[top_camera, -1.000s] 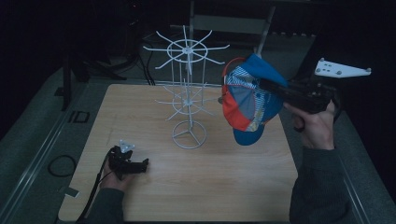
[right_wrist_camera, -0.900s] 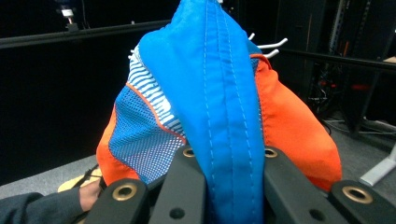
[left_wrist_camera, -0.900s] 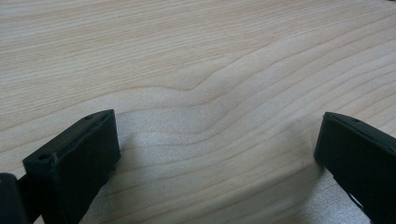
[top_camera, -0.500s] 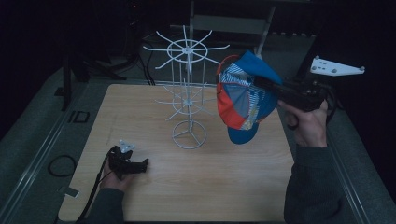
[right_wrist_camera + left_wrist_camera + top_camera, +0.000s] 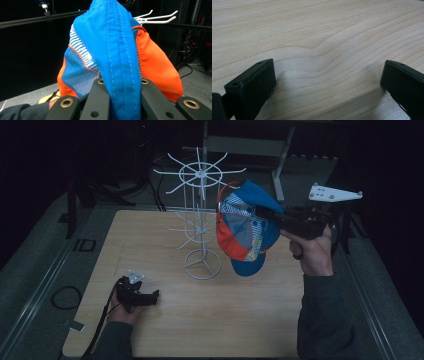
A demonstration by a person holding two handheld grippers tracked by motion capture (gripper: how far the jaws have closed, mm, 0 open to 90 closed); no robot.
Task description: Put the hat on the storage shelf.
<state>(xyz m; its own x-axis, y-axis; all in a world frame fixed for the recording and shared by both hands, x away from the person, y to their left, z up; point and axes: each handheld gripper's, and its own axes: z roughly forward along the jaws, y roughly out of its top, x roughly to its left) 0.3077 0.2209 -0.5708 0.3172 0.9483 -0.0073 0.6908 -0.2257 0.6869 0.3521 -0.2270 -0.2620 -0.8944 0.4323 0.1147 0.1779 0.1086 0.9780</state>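
Pinching blue cap [image 5: 117,50], right gripper [image 5: 120,100]; left gripper [image 5: 329,82] jaws wide apart.

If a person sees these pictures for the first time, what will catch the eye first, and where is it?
First is the bright blue and orange cap, held up in the air by the right gripper at the right of the table, close beside the white wire rack. In the right gripper view its fingers pinch a blue fold of the cap. At the near left, the left gripper rests low on the wooden table, fingers apart.
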